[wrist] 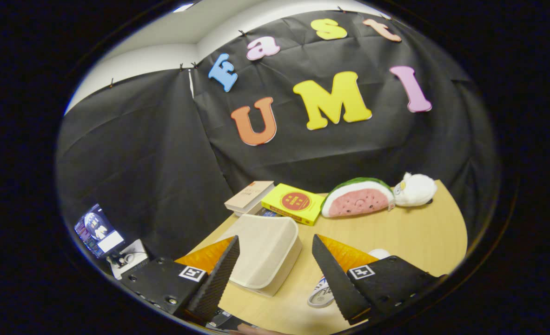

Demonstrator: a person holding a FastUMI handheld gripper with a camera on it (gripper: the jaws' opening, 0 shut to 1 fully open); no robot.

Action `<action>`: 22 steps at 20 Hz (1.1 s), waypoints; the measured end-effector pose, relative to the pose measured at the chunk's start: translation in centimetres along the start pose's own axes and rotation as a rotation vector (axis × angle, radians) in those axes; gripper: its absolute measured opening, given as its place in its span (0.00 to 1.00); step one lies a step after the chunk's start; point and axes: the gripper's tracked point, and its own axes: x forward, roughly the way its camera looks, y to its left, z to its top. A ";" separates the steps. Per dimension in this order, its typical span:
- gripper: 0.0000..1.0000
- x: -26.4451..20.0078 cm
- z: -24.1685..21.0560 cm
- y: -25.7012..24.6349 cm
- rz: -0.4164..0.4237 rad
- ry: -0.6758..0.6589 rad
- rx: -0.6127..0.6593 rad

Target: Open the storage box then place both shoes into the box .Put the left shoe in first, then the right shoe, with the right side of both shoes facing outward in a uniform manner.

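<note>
A cream storage box [265, 253] with its lid shut sits on the wooden table [409, 232], just ahead of my fingers and partly between them. My gripper [275, 246] hangs above the table, open, with nothing held. The left finger [216, 277] overlaps the box's near left corner. A white shoe [323, 293] peeks out from under the right finger [335, 274]; its toe [379, 253] shows behind that finger. Most of the shoe is hidden.
Beyond the box lie a beige book [249, 195] and a yellow book [294, 203]. A watermelon plush [357, 197] and a white plush [415, 190] rest at the table's far side. A small screen [97, 231] stands off the table to the left.
</note>
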 end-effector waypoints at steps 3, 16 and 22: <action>0.95 5.2 -2.0 -1.3 0.102 0.120 0.097; 0.95 15.9 -9.0 -1.0 0.631 0.530 0.675; 0.43 15.3 -8.8 -1.5 0.662 0.533 0.756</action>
